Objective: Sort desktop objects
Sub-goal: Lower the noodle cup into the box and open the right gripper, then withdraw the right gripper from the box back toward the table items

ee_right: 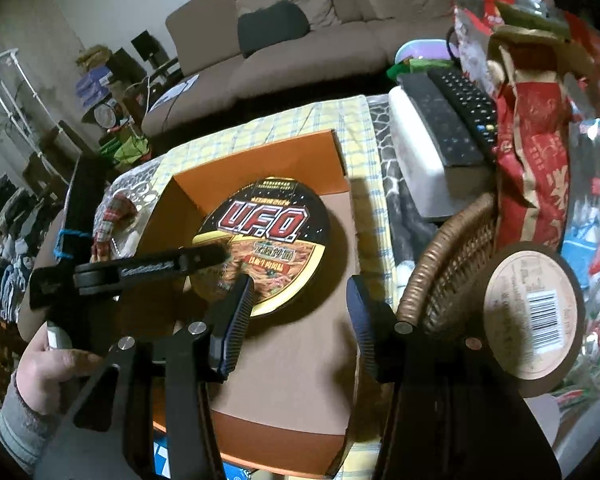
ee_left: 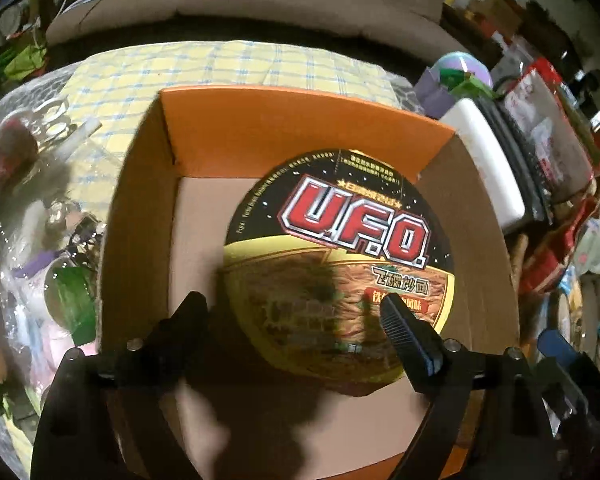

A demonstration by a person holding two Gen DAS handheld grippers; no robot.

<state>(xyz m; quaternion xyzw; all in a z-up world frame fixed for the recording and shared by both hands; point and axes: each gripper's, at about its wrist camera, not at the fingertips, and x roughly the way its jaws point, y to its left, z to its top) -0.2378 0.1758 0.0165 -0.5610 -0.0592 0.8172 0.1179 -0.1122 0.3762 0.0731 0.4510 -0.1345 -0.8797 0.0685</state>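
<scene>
A round U.F.O. instant noodle bowl (ee_left: 340,256) lies inside an open orange cardboard box (ee_left: 300,120), leaning against its right wall. My left gripper (ee_left: 296,304) is open just above the bowl's near edge, its fingers apart and not touching it. The right wrist view shows the same bowl (ee_right: 266,240) in the box (ee_right: 260,160), with the left gripper (ee_right: 204,260) over it. My right gripper (ee_right: 300,292) is open and empty, hovering above the box's near right part.
A wicker basket (ee_right: 452,264) packed with red snack bags and a paper cup (ee_right: 532,312) stands right of the box. Remotes (ee_right: 456,116) lie on a white case behind. Bagged clutter (ee_left: 40,200) sits left of the box. A sofa (ee_right: 300,40) stands beyond the table.
</scene>
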